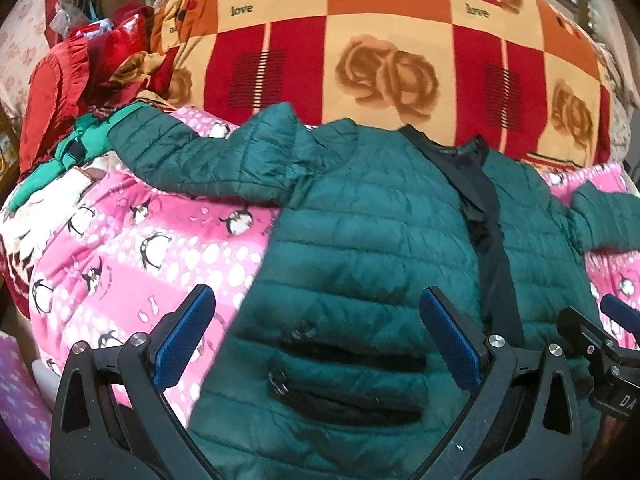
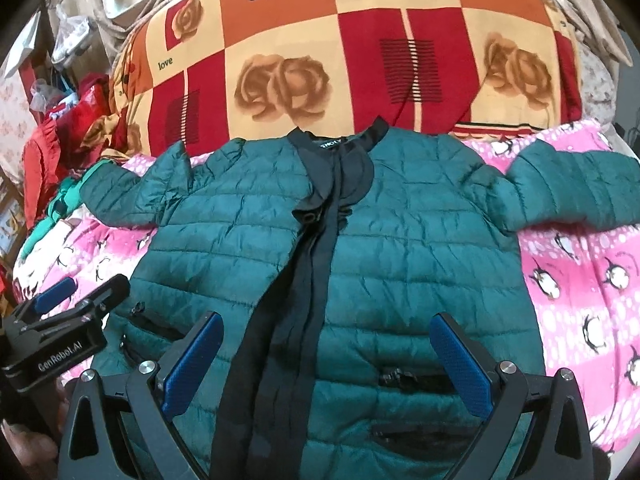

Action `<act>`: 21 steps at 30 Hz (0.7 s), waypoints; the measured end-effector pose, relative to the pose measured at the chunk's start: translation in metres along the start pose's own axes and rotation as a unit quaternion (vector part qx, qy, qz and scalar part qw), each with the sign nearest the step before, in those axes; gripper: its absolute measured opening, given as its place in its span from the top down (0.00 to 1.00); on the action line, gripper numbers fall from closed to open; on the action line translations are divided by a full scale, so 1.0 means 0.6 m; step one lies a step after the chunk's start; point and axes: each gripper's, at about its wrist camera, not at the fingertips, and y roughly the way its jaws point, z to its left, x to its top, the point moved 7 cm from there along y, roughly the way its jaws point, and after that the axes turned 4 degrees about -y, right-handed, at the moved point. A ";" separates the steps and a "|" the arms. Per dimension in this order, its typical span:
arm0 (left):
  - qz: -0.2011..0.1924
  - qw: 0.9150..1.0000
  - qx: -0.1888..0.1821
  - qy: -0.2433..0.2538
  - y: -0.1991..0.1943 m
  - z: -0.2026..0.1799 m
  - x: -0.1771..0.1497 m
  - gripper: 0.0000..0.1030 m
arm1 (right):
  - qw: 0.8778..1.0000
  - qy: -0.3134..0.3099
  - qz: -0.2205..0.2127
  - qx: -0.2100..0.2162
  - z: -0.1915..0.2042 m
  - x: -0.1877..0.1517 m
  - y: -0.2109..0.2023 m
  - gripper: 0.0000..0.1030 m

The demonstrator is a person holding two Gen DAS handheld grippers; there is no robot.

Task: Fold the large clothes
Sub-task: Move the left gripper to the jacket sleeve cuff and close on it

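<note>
Two grippers [image 1: 316, 344] [image 2: 326, 360] spread, one jacket [image 2: 360, 240]

Beyond my tongs I read "love" printed on cream squares of the checked rose blanket [image 2: 360, 52], "GenRobot.AI" on the side of the left tongs [image 2: 56, 312] off to my left, and only an upside-down, illegible tag at the jacket collar [image 2: 332, 145].
</note>
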 end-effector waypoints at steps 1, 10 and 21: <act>0.000 1.000 0.003 -0.003 0.003 0.006 0.009 0.01 | 1.000 -0.001 0.001 -0.001 0.000 0.003 0.002 0.00; -0.009 0.999 0.039 -0.031 0.028 0.077 0.080 0.01 | 1.000 -0.008 0.001 -0.003 0.006 0.060 0.039 0.00; -0.036 0.994 0.088 -0.050 0.064 0.176 0.152 0.01 | 1.000 -0.010 0.010 -0.003 0.007 0.096 0.097 0.00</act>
